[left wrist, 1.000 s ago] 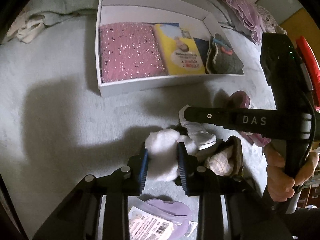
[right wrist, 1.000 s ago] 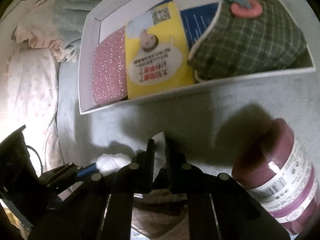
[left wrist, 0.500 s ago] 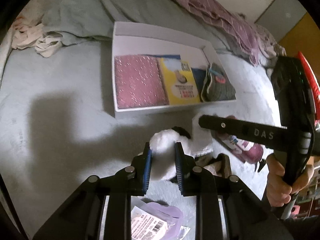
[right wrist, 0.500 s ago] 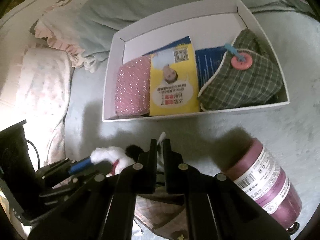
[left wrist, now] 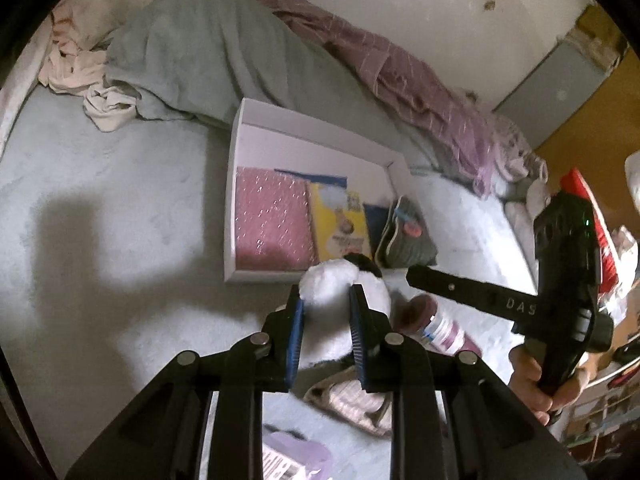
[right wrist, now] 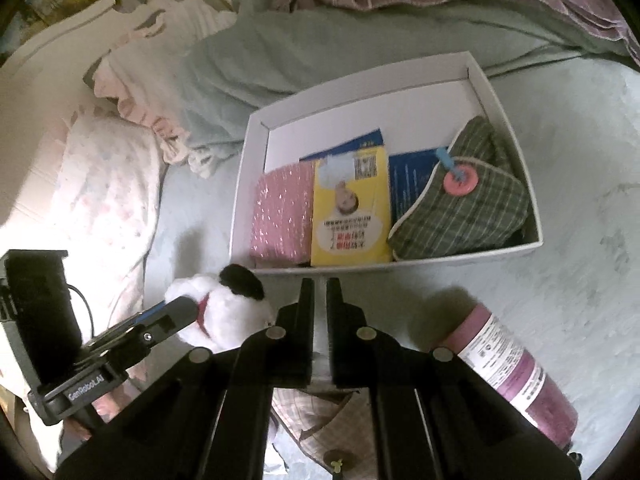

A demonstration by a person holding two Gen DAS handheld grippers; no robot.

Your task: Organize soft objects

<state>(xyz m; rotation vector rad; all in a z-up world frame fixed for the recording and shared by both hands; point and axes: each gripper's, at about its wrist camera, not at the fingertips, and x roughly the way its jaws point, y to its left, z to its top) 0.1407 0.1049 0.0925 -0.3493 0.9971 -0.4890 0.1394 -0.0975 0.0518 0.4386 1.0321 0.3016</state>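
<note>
My left gripper (left wrist: pixel 325 298) is shut on a white plush toy (left wrist: pixel 340 280) with a black ear and holds it lifted above the bed, just in front of the white box (left wrist: pixel 240 128). The plush also shows in the right wrist view (right wrist: pixel 224 308). The box (right wrist: pixel 256 120) holds a pink glittery pouch (right wrist: pixel 282 216), a yellow package (right wrist: pixel 352 212) and a green plaid pouch (right wrist: pixel 464 208). My right gripper (right wrist: pixel 320 284) is nearly closed on a thin pale thing that hangs between its fingers; I cannot tell what it is.
A purple bottle (right wrist: pixel 516 376) lies on the grey bedspread to the right. A beige plaid cloth (right wrist: pixel 320 420) lies under my right gripper. A purple packet (left wrist: pixel 296 456) lies near the front. Rumpled green and purple blankets (left wrist: pixel 208 40) are behind the box.
Both grippers have risen away from the bed. The left one has lifted the white plush up toward the box's front edge. The right one has come up with it.
</note>
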